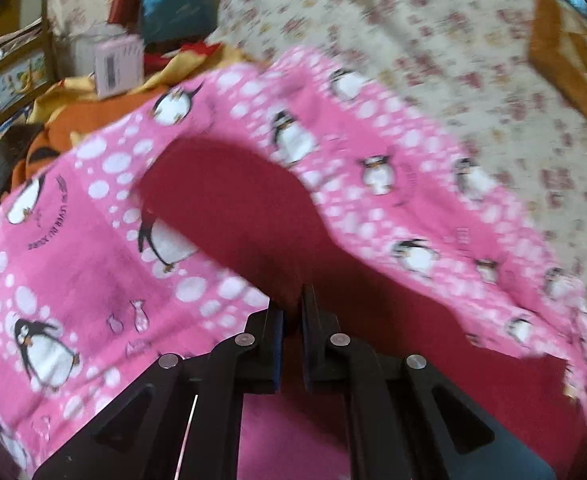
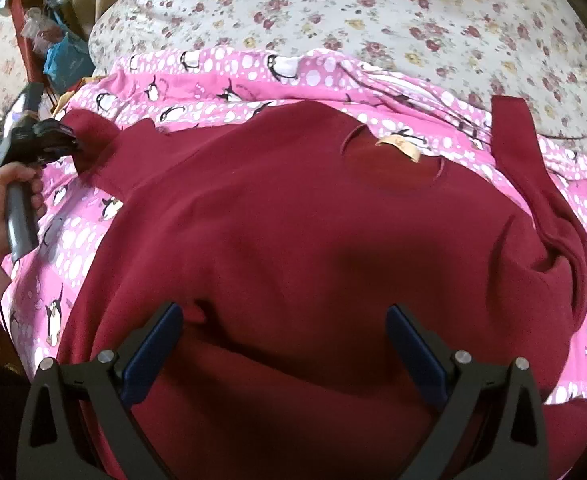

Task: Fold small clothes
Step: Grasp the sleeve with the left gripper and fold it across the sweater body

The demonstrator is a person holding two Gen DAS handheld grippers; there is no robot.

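A: Floral bedsheet [image 2: 373, 12] is filling the top of the right wrist view, and a pink penguin blanket [image 2: 221, 80] is lying over it. What is sitting on the blanket?

B: A dark red sweatshirt [image 2: 293, 240] is lying flat across the middle of the frame, neck opening with a tan label [image 2: 399, 146] toward the upper right, one sleeve running up the right side.

A: And the tongs?

B: The right gripper [image 2: 285, 344] is hovering at the bottom centre, released, jaws standing wide over the hem. The left gripper [image 1: 291, 312] is clenching a fold of the sweatshirt; at the left edge of the right wrist view a hand [image 2: 1, 208] is holding its handle, with its tip on the left sleeve.

A: Anything crowding the edges?

B: Clutter is piling up at the upper left of the left wrist view: a white box [image 1: 119, 66], orange-yellow fabric [image 1: 93, 112], a blue bag [image 1: 173, 0]. Bare sheet is lying open above the blanket, and a wooden headboard [image 1: 569, 60] is showing at the upper right.
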